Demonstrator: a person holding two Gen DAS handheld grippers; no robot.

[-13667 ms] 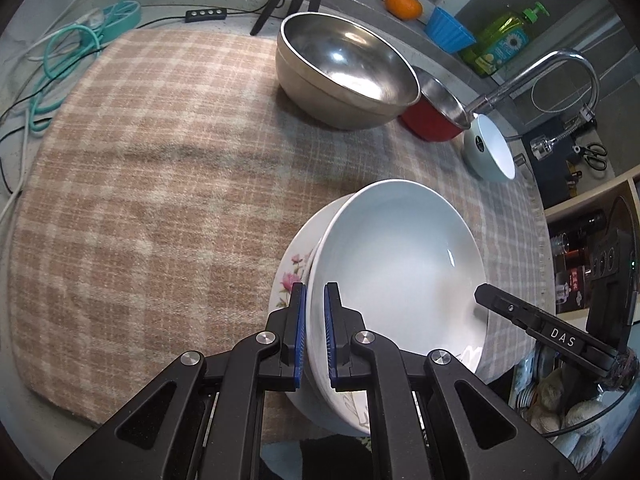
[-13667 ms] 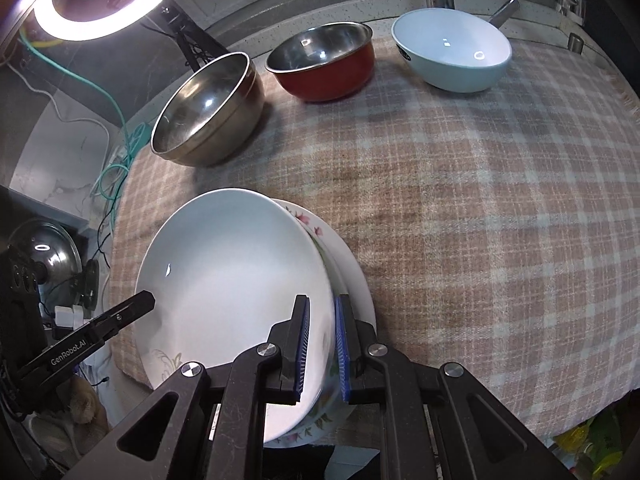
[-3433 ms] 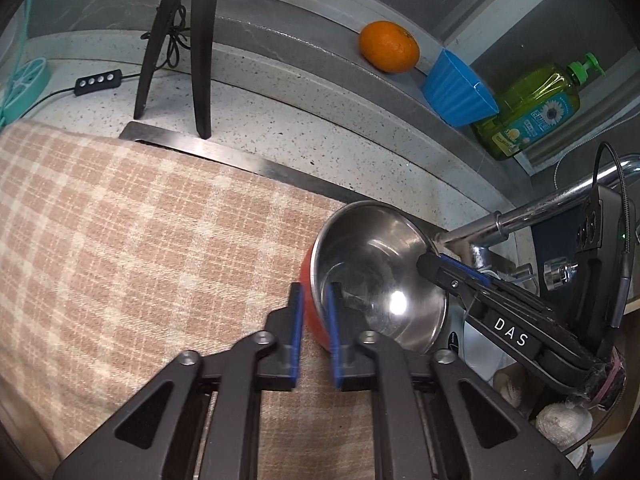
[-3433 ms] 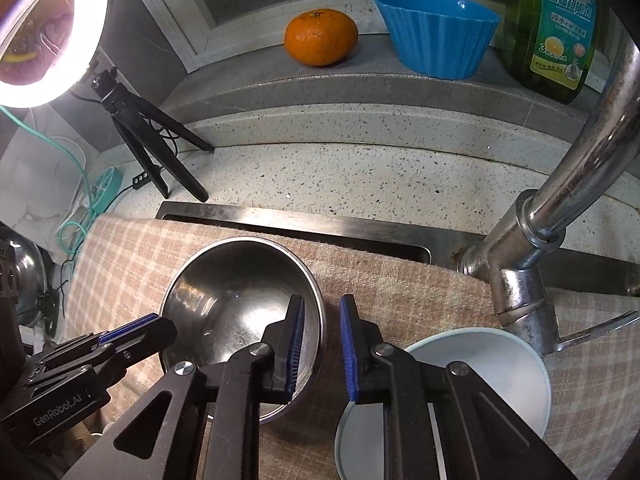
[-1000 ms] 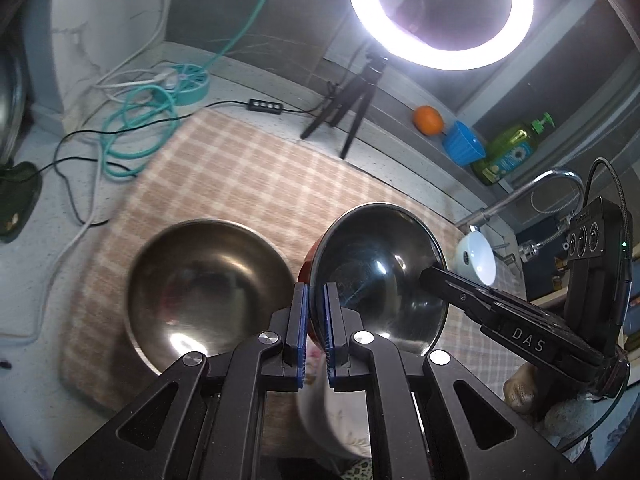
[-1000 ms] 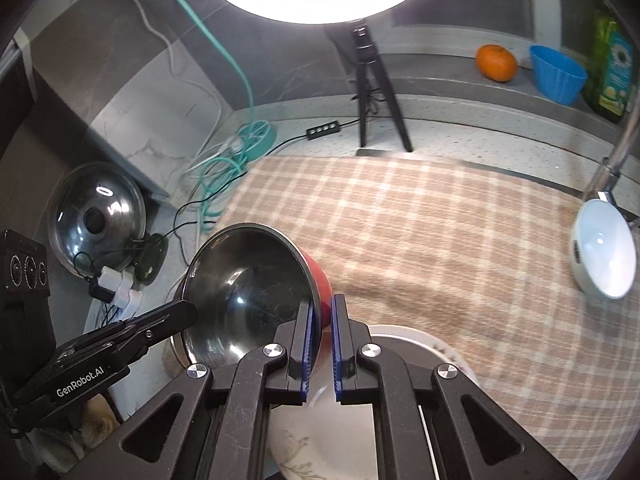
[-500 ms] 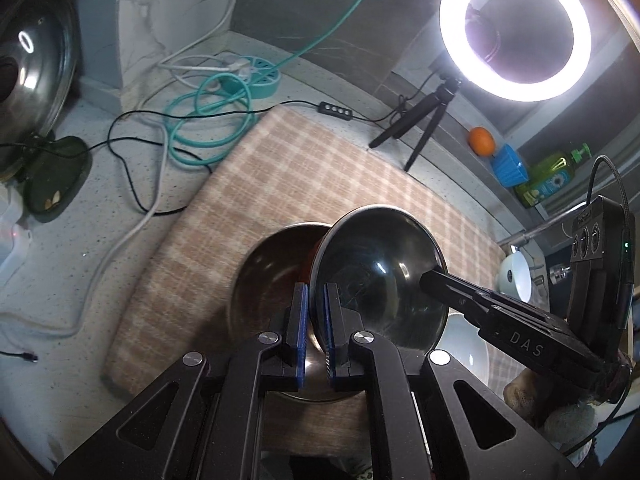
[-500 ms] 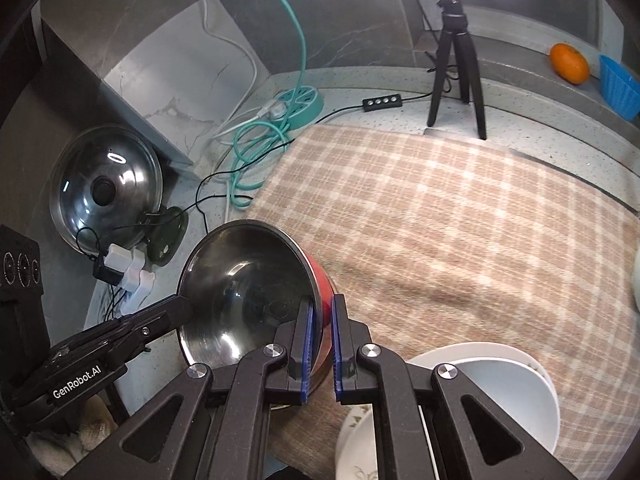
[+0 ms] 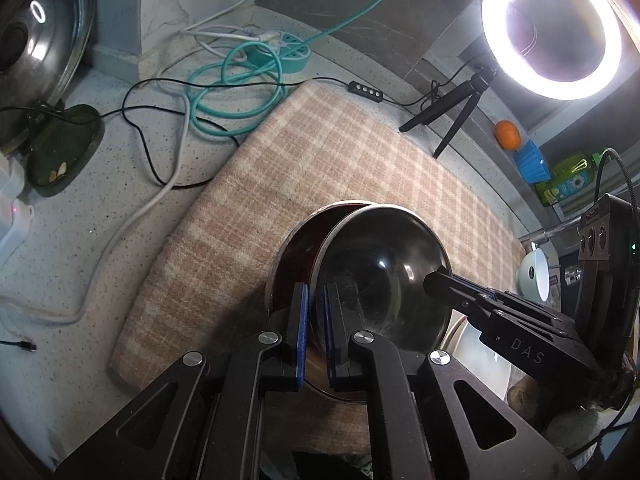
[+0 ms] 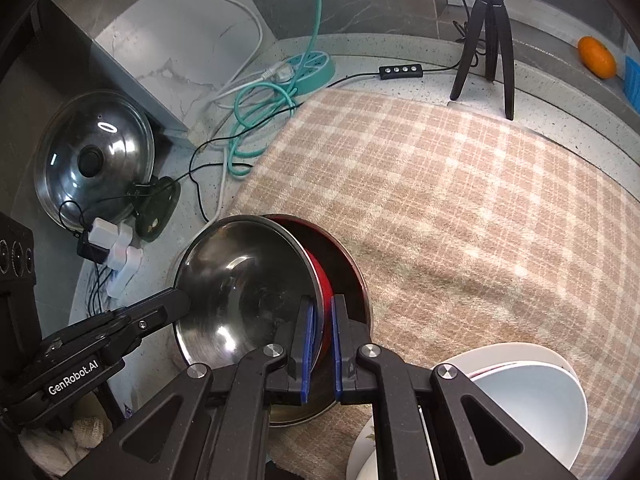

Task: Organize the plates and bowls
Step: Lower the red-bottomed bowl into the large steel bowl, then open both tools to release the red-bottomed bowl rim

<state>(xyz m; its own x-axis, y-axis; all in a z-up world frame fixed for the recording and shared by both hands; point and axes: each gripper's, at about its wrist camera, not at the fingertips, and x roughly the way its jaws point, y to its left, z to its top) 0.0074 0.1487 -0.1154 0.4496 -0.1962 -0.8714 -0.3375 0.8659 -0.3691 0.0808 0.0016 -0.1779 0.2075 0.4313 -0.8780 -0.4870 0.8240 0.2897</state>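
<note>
Both grippers are clamping opposite rims of the red-walled, steel-lined bowl (image 10: 256, 296) — left gripper (image 9: 315, 328) and right gripper (image 10: 322, 340), jaws narrow on the thin edge. The bowl is sitting tilted inside the larger plain steel bowl (image 10: 352, 280) on the beige plaid cloth (image 10: 460, 208) — white bowl (image 10: 532, 400) on a plate lying just beside.

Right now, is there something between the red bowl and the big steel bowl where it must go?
Nothing visible. The red bowl, gripped by both hand-held grippers, hangs tilted directly over the large steel bowl, whose inside looks empty.
</note>
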